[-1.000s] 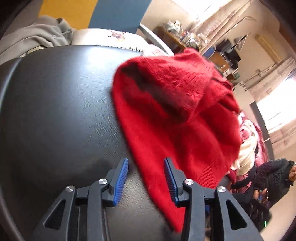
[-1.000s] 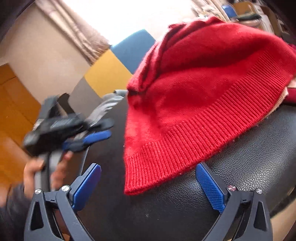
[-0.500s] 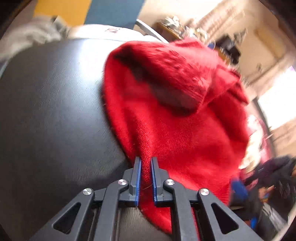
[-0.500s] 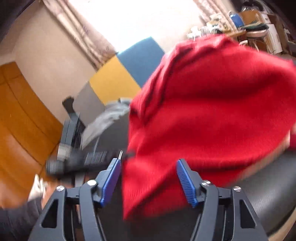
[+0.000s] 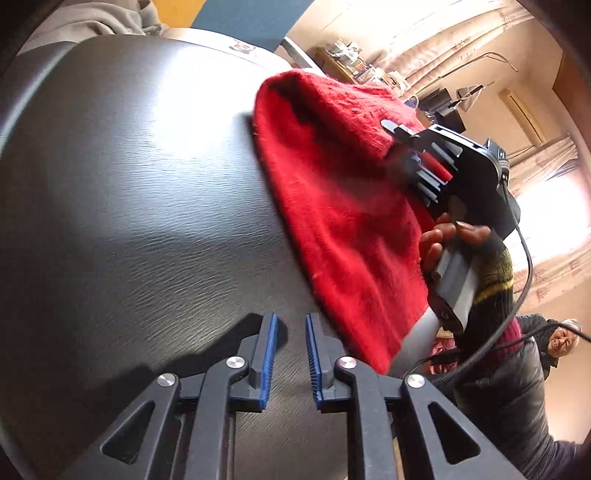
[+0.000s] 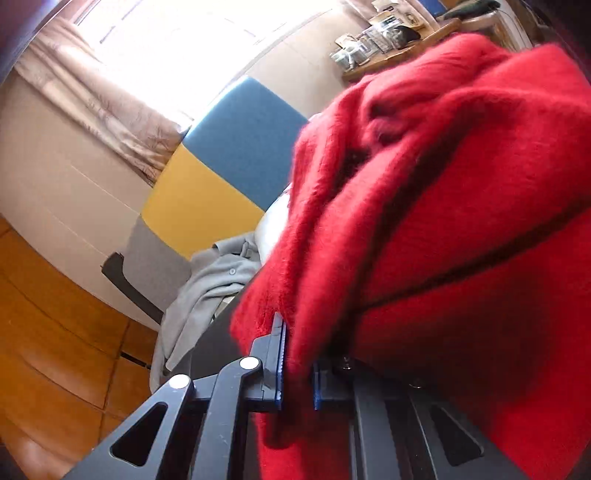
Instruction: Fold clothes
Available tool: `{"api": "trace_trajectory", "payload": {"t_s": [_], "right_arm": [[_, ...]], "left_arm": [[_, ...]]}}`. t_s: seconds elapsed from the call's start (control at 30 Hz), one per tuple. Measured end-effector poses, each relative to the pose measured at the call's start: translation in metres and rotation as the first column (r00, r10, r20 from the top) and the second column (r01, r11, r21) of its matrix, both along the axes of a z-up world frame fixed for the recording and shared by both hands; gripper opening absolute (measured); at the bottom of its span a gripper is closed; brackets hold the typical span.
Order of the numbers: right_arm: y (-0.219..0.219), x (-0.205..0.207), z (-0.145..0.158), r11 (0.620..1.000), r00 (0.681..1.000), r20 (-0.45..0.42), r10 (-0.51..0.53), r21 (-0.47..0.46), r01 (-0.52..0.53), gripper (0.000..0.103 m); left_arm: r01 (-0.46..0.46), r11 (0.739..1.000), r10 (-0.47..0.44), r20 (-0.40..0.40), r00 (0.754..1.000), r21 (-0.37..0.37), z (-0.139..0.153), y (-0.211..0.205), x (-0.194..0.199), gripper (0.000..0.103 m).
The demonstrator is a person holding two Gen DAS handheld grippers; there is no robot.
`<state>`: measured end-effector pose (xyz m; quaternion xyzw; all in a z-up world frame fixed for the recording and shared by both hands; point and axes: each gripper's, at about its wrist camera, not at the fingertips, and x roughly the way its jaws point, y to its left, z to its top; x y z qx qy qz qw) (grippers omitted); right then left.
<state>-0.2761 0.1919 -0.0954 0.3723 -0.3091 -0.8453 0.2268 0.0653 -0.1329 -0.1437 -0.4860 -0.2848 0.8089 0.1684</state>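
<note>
A fuzzy red knit sweater (image 5: 343,206) lies bunched on a black leather seat (image 5: 129,206). My left gripper (image 5: 290,354) is over the bare seat just left of the sweater's lower edge, its blue pads a narrow gap apart with nothing between them. My right gripper (image 6: 295,365) is shut on a fold of the red sweater (image 6: 443,240), which drapes over its right finger. The right gripper also shows in the left wrist view (image 5: 417,147), pressed into the sweater's right side.
A grey garment (image 6: 207,280) lies at the seat's far edge, also seen in the left wrist view (image 5: 92,22). Yellow and blue panels (image 6: 221,173) stand behind. A cluttered shelf (image 6: 384,40) is at the back. A person in a dark jacket (image 5: 554,343) sits at the right.
My left gripper let go of the sweater's edge, opened slightly and drew back onto the bare seat. My right gripper closed on a fold of the sweater.
</note>
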Motion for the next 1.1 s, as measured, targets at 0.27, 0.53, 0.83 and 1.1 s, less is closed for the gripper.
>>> {"api": "trace_trajectory", "payload": {"t_s": [0.27, 0.53, 0.83, 1.1], "right_arm": [[-0.107, 0.045, 0.037, 0.937, 0.929, -0.118, 0.35, 0.05, -0.346, 0.009], [-0.21, 0.138, -0.001, 0.822, 0.823, -0.056, 0.566, -0.045, -0.568, 0.054], [-0.154, 0.207, -0.044, 0.825, 0.826, 0.052, 0.562, -0.107, -0.554, 0.084], [-0.007, 0.223, -0.027, 0.959, 0.959, 0.054, 0.278, 0.042, -0.28, 0.085]], "left_arm": [[-0.133, 0.991, 0.133, 0.022, 0.991, -0.005, -0.001, -0.073, 0.079, 0.018], [-0.288, 0.957, 0.288, 0.03, 0.957, -0.023, 0.0, -0.163, 0.186, 0.019], [-0.391, 0.92, 0.391, 0.016, 0.92, -0.021, 0.009, -0.21, 0.265, 0.026], [-0.277, 0.946, 0.257, -0.136, 0.957, -0.165, 0.043, -0.18, 0.209, 0.037]]}}
